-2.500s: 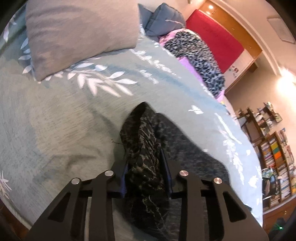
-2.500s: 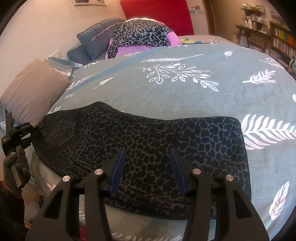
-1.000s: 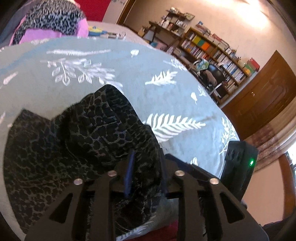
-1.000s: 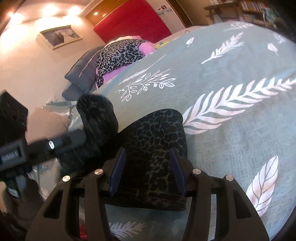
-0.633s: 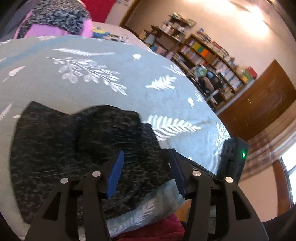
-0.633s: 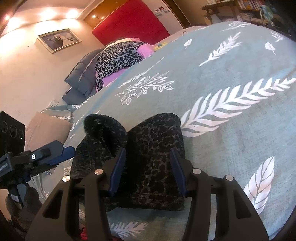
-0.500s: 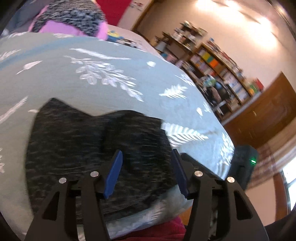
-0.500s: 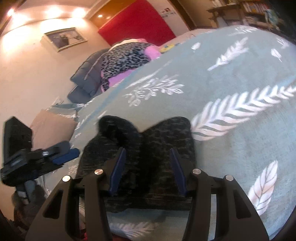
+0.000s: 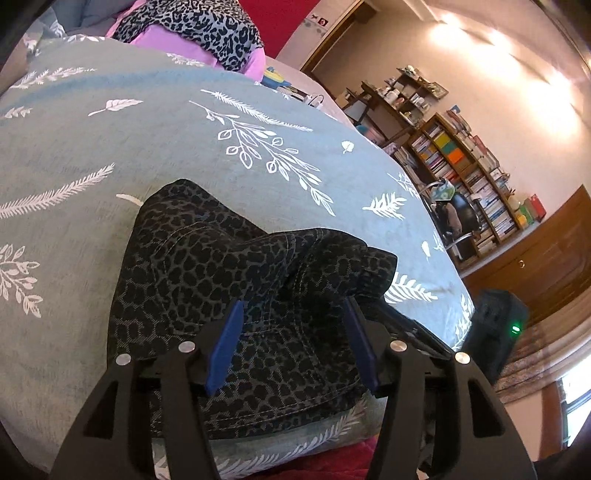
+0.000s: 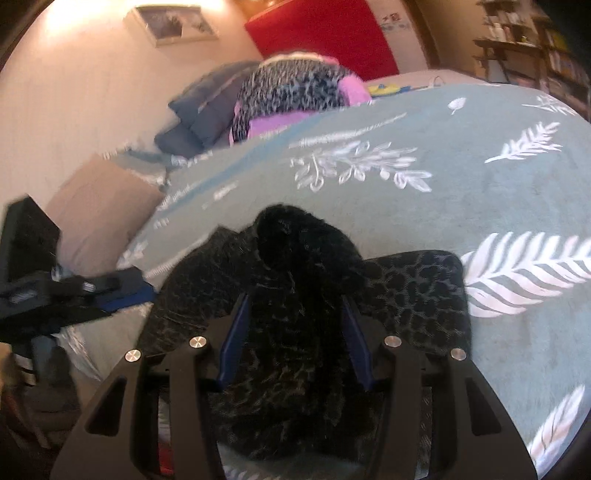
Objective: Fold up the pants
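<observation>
Leopard-print pants, one pair, lie folded beneath two open grippers, left gripper and right gripper.

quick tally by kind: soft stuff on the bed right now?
Leopard-print pants: 1
Beige pillow: 1
Blue-grey pillows: 2, as far as the blur shows
Leopard-and-purple bedding heap: 1
Leaf-print bedspread: 1
Total: 6
</observation>
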A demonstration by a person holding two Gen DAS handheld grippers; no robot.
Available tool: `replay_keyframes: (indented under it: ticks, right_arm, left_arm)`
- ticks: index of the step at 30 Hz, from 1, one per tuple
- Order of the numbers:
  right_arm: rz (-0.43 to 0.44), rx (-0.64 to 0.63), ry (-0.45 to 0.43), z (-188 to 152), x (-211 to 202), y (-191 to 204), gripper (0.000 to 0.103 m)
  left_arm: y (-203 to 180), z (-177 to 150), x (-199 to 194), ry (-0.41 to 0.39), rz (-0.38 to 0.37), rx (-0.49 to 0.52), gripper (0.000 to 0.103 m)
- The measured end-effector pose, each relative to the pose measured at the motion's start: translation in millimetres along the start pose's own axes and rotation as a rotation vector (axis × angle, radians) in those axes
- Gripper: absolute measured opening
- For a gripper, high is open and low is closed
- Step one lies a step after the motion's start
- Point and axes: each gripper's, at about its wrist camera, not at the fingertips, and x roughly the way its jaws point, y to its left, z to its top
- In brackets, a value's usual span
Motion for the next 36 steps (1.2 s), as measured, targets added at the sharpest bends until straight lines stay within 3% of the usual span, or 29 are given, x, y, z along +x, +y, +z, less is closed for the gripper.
replay_keyframes:
  ticks: [4,7,9,12,14,16,18,20,22,30,32,34,36]
  right_arm:
    - [0.019,-0.011,0.044,-4.2,2.2,4.7,0.020]
    - [0.113,0.059,0.050,-3.6,-14.7,2.7,0.008]
    - [0.228,0.159,0.050,-2.6,-30.2,-3.0,0.004]
    - [0.300,0.212,0.042,-2.0,-47.9,-4.0,0.004]
    - [0.304,0.224,0.039,-4.7,-56.4,-5.0,0.004]
    - [0.223,0.197,0.040,-9.4,-57.8,-5.4,0.004]
    - [0.156,0.188,0.041,-13.5,-53.8,-7.8,0.005]
    - [0.124,0.174,0.042,-16.4,-50.8,-8.4,0.016]
    - [0.116,0.153,0.024,-17.6,-51.0,-6.3,0.049]
    - [0.141,0.123,0.047,-23.1,-38.7,-3.7,0.051]
    - [0.153,0.095,0.067,-25.6,-30.4,2.7,0.047]
    - [0.144,0.050,0.105,-27.6,-22.1,11.1,0.007]
    - [0.184,0.040,0.131,-28.9,-21.5,15.5,0.007]
  left_arm:
    - [5.9,0.5,-2.1,-0.006,0.009,-0.007,0.056]
    - [10.9,3.2,-1.7,-0.009,0.015,-0.020,0.056]
    - [13.4,4.3,-1.3,-0.011,0.016,-0.026,0.056]
    - [15.1,4.9,0.2,-0.011,0.008,-0.023,0.056]
    - [12.6,2.8,4.2,-0.001,0.001,-0.014,0.056]
    - [8.7,0.0,8.8,0.010,-0.001,-0.006,0.056]
    - [3.5,-4.2,19.5,0.039,0.002,0.010,0.056]
    - [1.0,-7.3,27.6,0.064,0.009,0.014,0.056]
    - [-1.1,-10.4,29.4,0.077,0.005,0.016,0.056]
    - [-0.7,-9.6,22.4,0.054,0.016,0.017,0.056]
    - [1.7,-8.9,23.2,0.057,0.016,0.013,0.056]
    - [1.5,-8.4,23.9,0.060,0.017,0.015,0.056]
    - [2.1,-8.3,22.8,0.060,0.023,0.018,0.056]
